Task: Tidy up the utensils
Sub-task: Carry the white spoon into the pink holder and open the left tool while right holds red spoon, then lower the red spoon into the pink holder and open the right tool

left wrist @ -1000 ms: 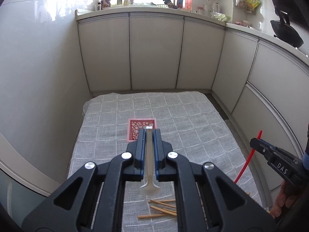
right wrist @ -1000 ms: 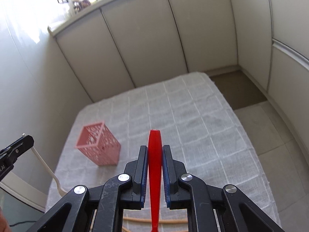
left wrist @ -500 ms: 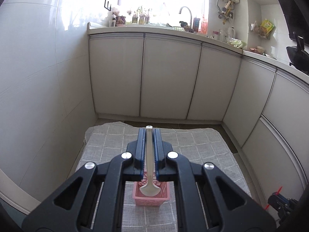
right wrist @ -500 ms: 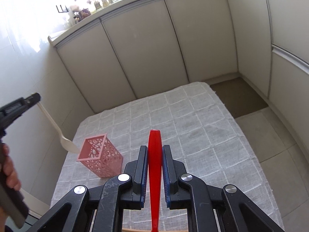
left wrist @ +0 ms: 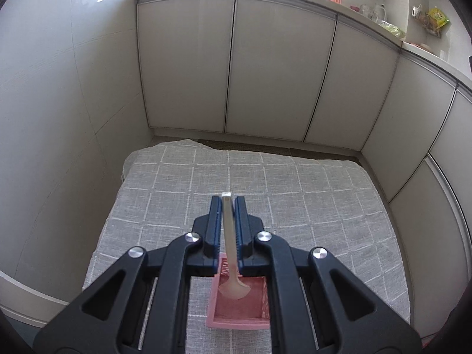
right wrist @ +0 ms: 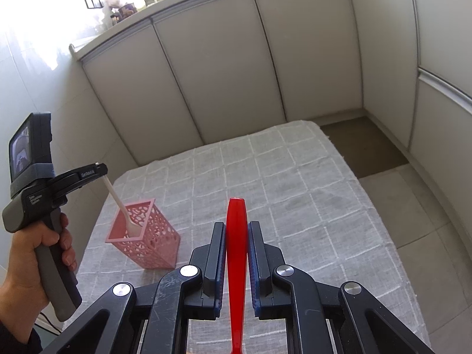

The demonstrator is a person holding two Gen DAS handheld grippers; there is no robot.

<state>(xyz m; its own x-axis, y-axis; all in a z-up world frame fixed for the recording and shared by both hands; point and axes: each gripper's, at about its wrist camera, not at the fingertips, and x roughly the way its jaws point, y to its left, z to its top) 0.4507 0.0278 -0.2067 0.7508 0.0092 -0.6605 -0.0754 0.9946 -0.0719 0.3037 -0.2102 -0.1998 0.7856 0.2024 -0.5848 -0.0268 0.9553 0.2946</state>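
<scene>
white spoon (left wrist: 229,237): handle between left gripper (left wrist: 227,203) jaws, bowl down inside pink utensil basket (right wrist: 143,236) | left jaws: nearly closed, opening, spoon between them | right gripper (right wrist: 236,227) jaws: clamped on red utensil handle (right wrist: 236,253), right of basket | basket upright on checked cloth (right wrist: 280,183) over bench

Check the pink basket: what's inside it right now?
Only the bowl end of the white spoon, dipped through the pink basket's open top, handle between the opening jaws of the left gripper. The basket floor is partly hidden by its walls.
</scene>
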